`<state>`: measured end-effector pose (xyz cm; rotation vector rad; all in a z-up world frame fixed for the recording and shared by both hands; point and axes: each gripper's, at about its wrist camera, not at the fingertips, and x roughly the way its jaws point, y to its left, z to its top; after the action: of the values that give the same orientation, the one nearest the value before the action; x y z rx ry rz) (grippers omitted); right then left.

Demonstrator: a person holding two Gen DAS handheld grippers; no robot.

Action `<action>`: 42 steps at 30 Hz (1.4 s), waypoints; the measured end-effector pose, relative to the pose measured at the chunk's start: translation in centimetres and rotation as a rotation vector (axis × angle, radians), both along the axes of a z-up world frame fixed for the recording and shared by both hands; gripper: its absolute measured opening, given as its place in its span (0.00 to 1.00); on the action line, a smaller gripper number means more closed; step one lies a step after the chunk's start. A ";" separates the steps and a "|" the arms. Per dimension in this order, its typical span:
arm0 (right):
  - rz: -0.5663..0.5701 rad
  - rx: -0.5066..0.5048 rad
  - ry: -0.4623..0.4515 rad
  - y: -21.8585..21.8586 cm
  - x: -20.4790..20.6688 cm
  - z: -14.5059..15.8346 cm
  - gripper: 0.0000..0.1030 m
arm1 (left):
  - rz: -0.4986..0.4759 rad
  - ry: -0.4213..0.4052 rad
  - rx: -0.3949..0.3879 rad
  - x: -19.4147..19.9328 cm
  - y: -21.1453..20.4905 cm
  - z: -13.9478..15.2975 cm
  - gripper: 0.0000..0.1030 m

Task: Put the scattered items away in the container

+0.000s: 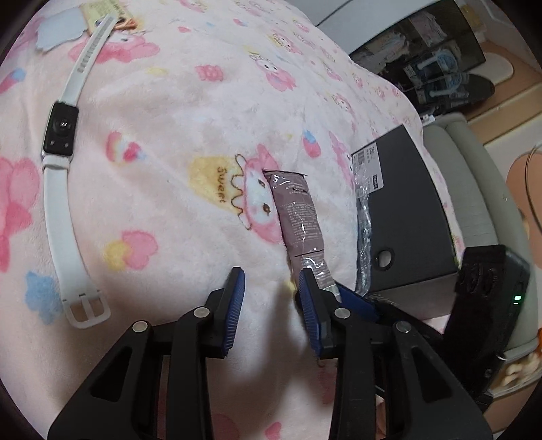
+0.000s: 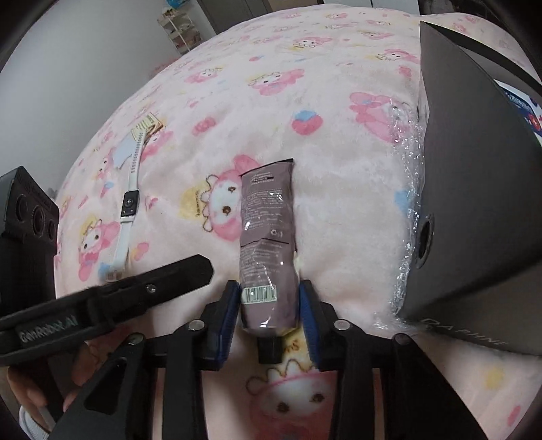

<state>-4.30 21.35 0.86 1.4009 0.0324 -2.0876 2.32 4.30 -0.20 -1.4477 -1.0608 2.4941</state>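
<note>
Mauve plastic squeeze tube (image 2: 266,243) lies on pink cartoon-print fleece blanket (image 2: 332,142), cap end between right gripper (image 2: 269,306) fingers, blue pads touching both sides w/ tube gripped. Left gripper (image 1: 271,298) fingers spread wide, empty, just left of tube. Dark grey box (image 2: 471,203) sits right; white-strap smartwatch (image 1: 62,162) lies well left.

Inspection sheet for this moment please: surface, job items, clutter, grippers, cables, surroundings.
Surface: pink cartoon-print blanket, soft and rumpled.
Job's things: mauve tube lying flat, cap toward the camera; white-strapped watch lying loose; dark box with crinkled plastic wrap along its side.
Clutter: small card and pale blue cutout beyond the watch.
Grippers: right gripper jaws at both sides of the tube's lower end; left gripper open, nothing between the jaws.
Cables: nothing seen.
Surroundings: dark shelf unit beside the bed.
</note>
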 end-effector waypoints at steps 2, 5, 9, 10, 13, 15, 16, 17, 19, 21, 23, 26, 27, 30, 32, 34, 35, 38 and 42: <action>0.004 -0.003 0.012 0.2 0.5 0.4 0.30 | -0.017 0.000 -0.017 -0.1 0.4 0.0 0.33; 0.011 -0.010 0.020 1.5 1.8 1.2 0.30 | -0.034 0.000 -0.037 0.0 0.8 0.0 0.33; 0.039 0.055 0.060 3.9 4.6 2.2 0.30 | -0.051 0.004 -0.037 0.2 1.2 0.1 0.33; 0.038 0.070 0.060 4.6 5.0 2.3 0.30 | -0.064 0.004 -0.036 0.2 1.4 0.1 0.33; 0.022 0.086 0.046 6.6 5.7 2.3 0.30 | -0.110 0.009 -0.040 0.3 2.8 0.3 0.33; -0.001 0.074 0.024 7.6 5.9 2.1 0.30 | -0.140 0.013 -0.042 0.5 3.8 0.5 0.33; -0.013 0.068 0.013 8.2 6.0 2.0 0.30 | -0.155 0.015 -0.044 0.6 4.3 0.5 0.33; -0.025 0.062 0.002 8.7 6.1 1.9 0.30 | -0.170 0.017 -0.045 0.7 4.8 0.6 0.33; -0.047 0.046 -0.019 9.7 6.2 1.7 0.31 | -0.200 0.021 -0.043 0.9 5.7 0.7 0.33; -0.065 0.013 -0.036 9.9 5.9 1.8 0.31 | -0.225 0.020 -0.024 1.1 6.5 0.7 0.33; -0.086 -0.021 -0.030 10.5 5.8 2.2 0.30 | -0.244 0.014 -0.022 1.2 7.4 0.7 0.34; -0.128 -0.075 -0.016 11.5 5.5 3.0 0.30 | -0.274 0.012 -0.029 1.1 8.6 0.7 0.35; -0.144 -0.085 -0.014 11.8 5.4 3.1 0.30 | -0.284 0.015 -0.030 1.1 8.9 0.7 0.35; -0.180 -0.042 0.001 12.0 4.9 2.7 0.30 | -0.301 0.013 -0.049 0.7 9.5 0.6 0.35; -0.201 -0.007 -0.014 12.1 4.5 1.7 0.30 | -0.306 0.002 -0.060 0.6 9.6 0.3 0.35; -0.221 0.028 -0.029 12.2 4.2 0.7 0.30 | -0.313 -0.008 -0.071 0.4 9.8 0.2 0.36; -0.229 0.042 -0.034 12.2 4.0 0.4 0.30 | -0.318 -0.009 -0.077 0.3 10.0 0.1 0.36; -0.237 0.067 -0.033 12.0 3.8 0.1 0.30 | -0.337 -0.005 -0.085 0.3 10.4 0.2 0.38; -0.247 0.099 -0.032 11.6 3.5 -0.2 0.30 | -0.356 -0.006 -0.123 0.3 10.9 0.2 0.39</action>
<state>-0.77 32.99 0.69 1.5647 -0.0540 -2.2907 2.61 15.24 0.03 -1.5196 -0.5925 2.3315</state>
